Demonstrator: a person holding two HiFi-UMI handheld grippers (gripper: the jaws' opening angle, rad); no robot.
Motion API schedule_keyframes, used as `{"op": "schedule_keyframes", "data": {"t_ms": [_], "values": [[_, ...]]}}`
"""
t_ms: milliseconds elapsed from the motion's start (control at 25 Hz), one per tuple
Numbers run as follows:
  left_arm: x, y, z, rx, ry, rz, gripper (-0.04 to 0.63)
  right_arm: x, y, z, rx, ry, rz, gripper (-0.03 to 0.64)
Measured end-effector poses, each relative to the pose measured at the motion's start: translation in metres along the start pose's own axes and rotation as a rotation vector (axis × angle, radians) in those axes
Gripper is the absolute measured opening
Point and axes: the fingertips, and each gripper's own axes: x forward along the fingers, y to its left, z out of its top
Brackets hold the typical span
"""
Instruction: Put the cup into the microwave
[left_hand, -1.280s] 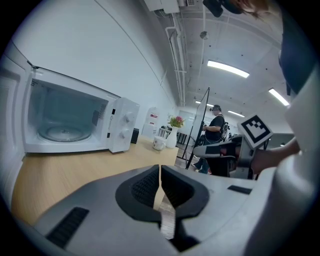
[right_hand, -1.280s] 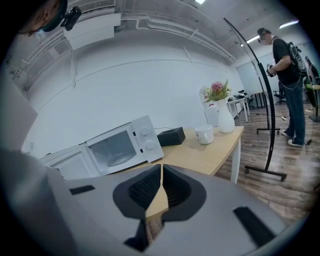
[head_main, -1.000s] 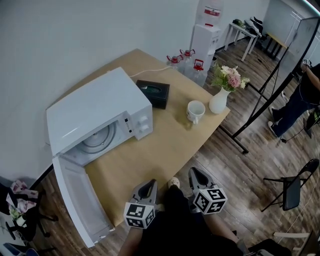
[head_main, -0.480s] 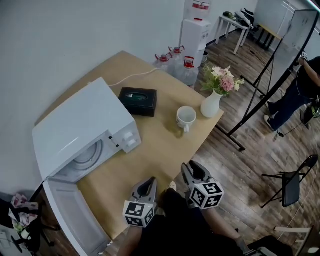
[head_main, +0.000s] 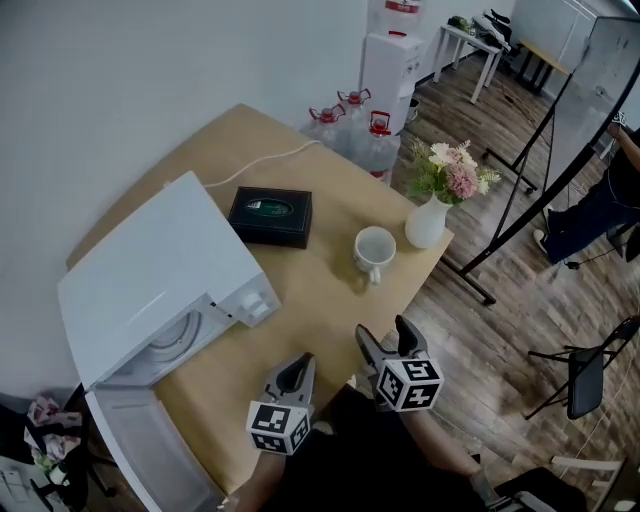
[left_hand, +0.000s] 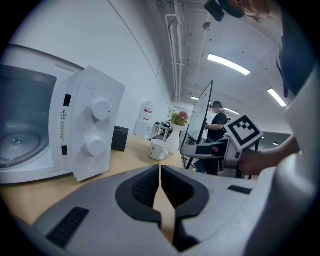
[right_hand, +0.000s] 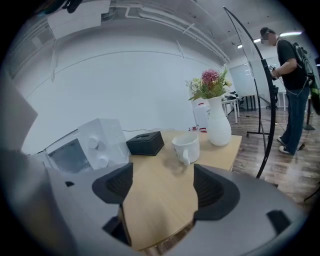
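While short of the cup (head_main: 375, 246), found right gripper (head_main: 385, 334) aimed at it, jaws just opened wide, empty, likely for the grab; left gripper (head_main: 296, 368) pinched together, spare.

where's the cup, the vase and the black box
cup (head_main: 375, 246): head view, inside of its mouth
vase (head_main: 426, 226): head view, white belly
black box (head_main: 270, 214): head view, top face

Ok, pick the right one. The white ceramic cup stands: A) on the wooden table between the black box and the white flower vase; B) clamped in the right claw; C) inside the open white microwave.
A: the white ceramic cup sits on the light wooden table, black rectangular box on one side, white flower vase on the other.
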Motion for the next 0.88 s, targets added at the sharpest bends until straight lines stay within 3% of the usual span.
{"op": "schedule_keyframes", "data": {"t_ms": [200, 360, 880], "values": [[0.015, 0.005, 0.005, -0.001, 0.016, -0.002, 0.012, 0.02, -0.014, 0.015, -0.041, -0.042, -0.066, 0.408], [0.029, 0.01, 0.011, -0.006, 0.018, -0.002, 0.013, 0.042, -0.019, 0.023, -0.078, -0.057, -0.067, 0.442], [0.079, 0.02, 0.028, -0.022, 0.033, 0.016, 0.012, 0.117, -0.063, 0.04, -0.088, -0.09, -0.168, 0.453]]}}
